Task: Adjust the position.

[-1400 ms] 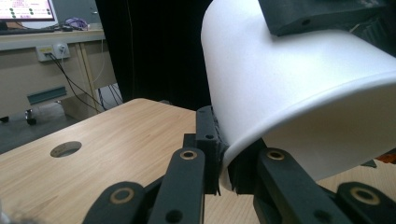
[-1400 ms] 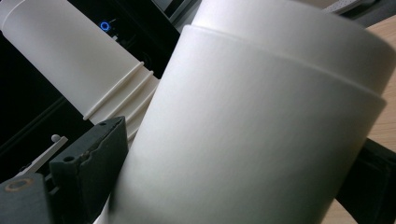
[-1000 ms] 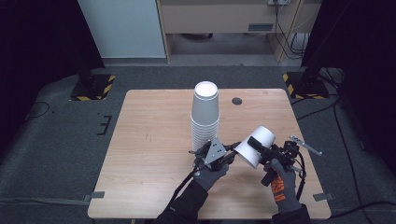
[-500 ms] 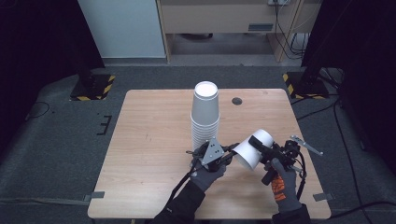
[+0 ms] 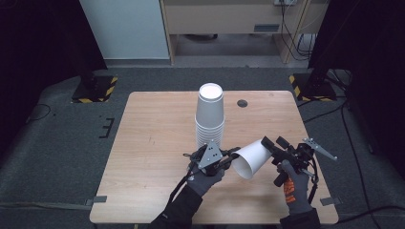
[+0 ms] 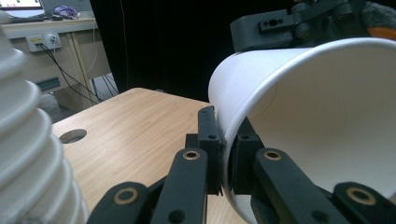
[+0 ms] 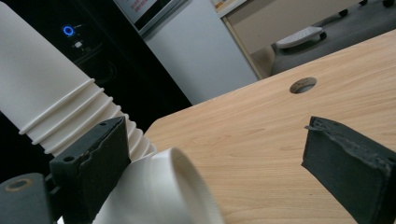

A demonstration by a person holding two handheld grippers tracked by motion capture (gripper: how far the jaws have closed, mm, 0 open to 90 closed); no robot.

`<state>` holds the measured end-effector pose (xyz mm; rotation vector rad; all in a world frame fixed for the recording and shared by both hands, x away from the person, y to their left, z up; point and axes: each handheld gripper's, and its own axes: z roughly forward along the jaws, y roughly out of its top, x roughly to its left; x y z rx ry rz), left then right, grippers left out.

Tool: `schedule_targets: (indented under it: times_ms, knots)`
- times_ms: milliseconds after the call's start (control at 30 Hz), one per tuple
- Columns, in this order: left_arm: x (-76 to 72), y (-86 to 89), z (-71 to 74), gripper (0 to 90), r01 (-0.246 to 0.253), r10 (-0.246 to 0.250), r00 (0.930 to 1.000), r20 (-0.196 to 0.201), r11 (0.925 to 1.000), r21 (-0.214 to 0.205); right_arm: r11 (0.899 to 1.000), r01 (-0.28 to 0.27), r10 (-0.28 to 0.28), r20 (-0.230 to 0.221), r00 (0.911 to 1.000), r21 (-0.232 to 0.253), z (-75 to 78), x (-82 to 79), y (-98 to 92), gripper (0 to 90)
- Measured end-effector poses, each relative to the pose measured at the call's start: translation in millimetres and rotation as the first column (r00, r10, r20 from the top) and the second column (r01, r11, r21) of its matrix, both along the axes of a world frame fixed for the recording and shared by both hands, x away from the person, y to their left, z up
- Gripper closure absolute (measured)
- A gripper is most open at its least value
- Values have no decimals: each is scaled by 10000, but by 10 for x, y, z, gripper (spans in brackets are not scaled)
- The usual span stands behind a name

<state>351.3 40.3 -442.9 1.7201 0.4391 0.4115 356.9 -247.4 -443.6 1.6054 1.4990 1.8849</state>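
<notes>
Now left hand-held gripper [image 6: 226, 161] pinching white cup [image 6: 322, 121] rim; right hand-held gripper [image 7: 219, 163] spread beside cup base.

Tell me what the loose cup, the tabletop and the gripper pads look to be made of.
Loose cup: probably paper, matte white, thin wall with a rolled rim. Tabletop: wood or wood-look laminate, pale with visible grain and a smooth, low-sheen finish. Gripper pads: likely dark foam or rubber, with rough, torn-looking edges.
</notes>
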Motion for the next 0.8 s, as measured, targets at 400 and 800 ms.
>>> schedule_targets:
  times_ms: [400, 800]
  knots:
    - [-53, 281, 68, 855, 65, -61, 9995, -315, 9999, 118, 9893, 404, -362, 326, 9988, -1401, 21, 23, -77, 80]
    - [-73, 439, 78, 854, 133, -111, 9976, -679, 9994, 324, 9534, 822, -775, 279, 9966, -2902, -44, 59, -182, 81]
